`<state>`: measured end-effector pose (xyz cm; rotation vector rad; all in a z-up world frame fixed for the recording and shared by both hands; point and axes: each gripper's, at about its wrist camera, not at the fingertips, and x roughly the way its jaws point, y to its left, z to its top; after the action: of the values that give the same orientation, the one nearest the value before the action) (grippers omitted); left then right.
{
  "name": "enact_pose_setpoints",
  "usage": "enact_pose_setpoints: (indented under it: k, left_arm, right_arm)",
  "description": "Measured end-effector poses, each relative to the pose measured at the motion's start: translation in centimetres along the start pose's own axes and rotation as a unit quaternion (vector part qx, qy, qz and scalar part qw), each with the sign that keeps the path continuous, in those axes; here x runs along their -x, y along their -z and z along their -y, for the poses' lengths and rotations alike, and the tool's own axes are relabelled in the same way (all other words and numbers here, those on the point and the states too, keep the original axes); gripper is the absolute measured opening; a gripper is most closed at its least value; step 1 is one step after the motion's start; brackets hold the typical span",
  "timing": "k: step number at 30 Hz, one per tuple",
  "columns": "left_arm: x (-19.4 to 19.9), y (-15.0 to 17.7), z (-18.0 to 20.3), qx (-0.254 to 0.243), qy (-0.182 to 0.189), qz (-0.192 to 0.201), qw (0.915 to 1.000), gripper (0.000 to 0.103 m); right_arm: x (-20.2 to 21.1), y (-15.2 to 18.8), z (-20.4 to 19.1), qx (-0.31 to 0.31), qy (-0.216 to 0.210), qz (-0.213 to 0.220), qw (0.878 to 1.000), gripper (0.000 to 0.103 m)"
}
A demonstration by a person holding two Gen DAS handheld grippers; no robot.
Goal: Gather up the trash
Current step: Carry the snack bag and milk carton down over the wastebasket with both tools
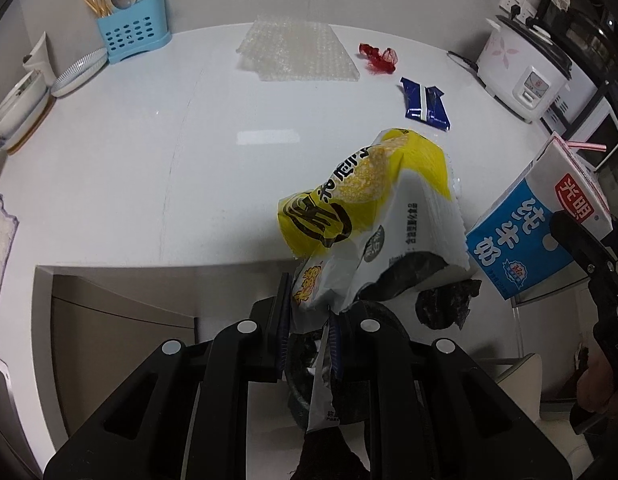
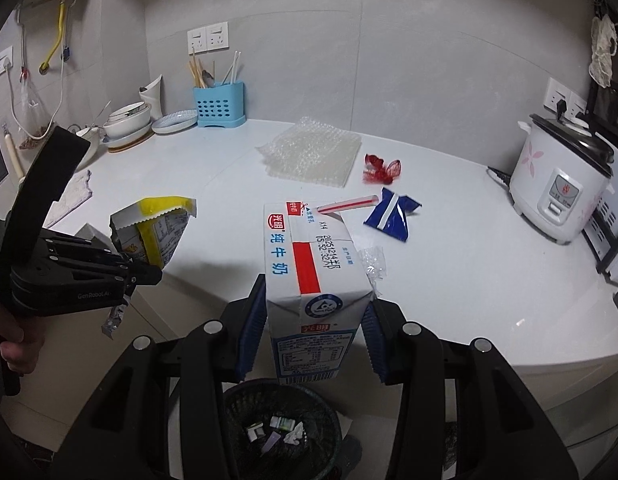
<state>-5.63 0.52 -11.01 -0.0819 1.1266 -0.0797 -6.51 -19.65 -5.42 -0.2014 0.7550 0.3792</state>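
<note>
While both tools hang past the counter's front edge, each is loaded. The left gripper is clenched on a yellow-and-white snack bag, which stands up crumpled between its fingers, above the black mesh trash bin. The right gripper grasps a blue-and-white milk carton by its sides; the carton lies tilted forward, its red-striped straw pointing away, directly over the bin's mouth. Small scraps already lie in the bin. In the right wrist view the left tool sits just beside the right one, with a narrow gap between bag and carton.

Remaining trash lies well apart from the front edge on the white counter: a sheet of bubble wrap, a red candy wrapper and a blue wrapper, with a small clear plastic scrap nearer the edge. Open surface lies between these and the edge.

Along the grey tiled wall stand a blue utensil holder, stacked bowls and plates, and a white rice cooker at the right end. A cloth lies at the left.
</note>
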Motion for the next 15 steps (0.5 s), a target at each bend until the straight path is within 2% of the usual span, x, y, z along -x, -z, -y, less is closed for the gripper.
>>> enact_pose_setpoints:
  k: [15]
  left_arm:
    - [-3.7, 6.5, -0.6, -0.001, 0.015, -0.041, 0.9991, 0.015]
  right_arm:
    - [-0.9, 7.0, -2.2, -0.01, -0.004, -0.059, 0.998, 0.042]
